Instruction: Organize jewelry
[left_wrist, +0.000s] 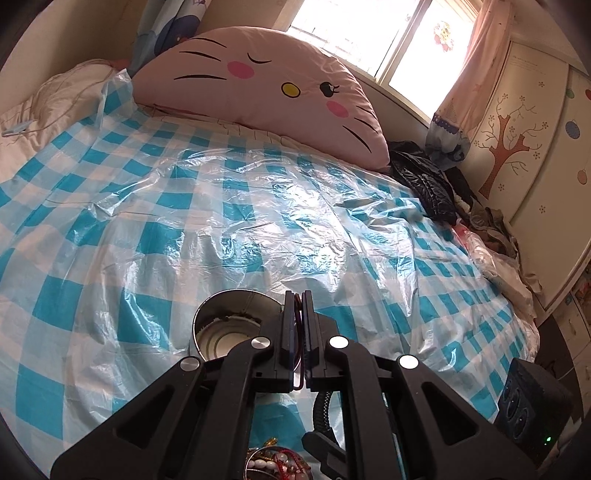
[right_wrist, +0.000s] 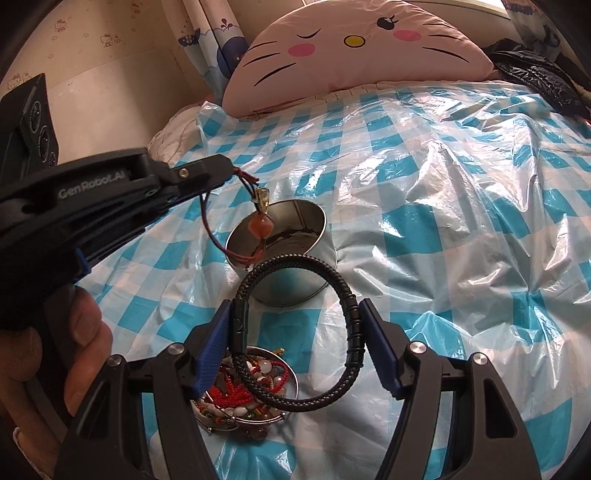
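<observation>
My left gripper (left_wrist: 300, 301) is shut on the dark red cord of a pendant necklace (right_wrist: 260, 226). In the right wrist view it (right_wrist: 231, 168) comes in from the left and the orange stone hangs over the open round metal tin (right_wrist: 295, 273). The tin (left_wrist: 207, 328) also shows just left of the left fingers. My right gripper (right_wrist: 295, 317) is shut on a black braided bracelet (right_wrist: 347, 314), held as a loop between the blue pads above a small bowl of beaded jewelry (right_wrist: 255, 391). That bowl (left_wrist: 273, 463) peeks out under the left gripper.
Everything sits on a bed under a blue and white checked plastic sheet (right_wrist: 461, 221). A pink cat-face pillow (left_wrist: 266, 85) lies at the head. Black clothing (left_wrist: 424, 184) is piled at the right edge beside a wardrobe (left_wrist: 532, 129).
</observation>
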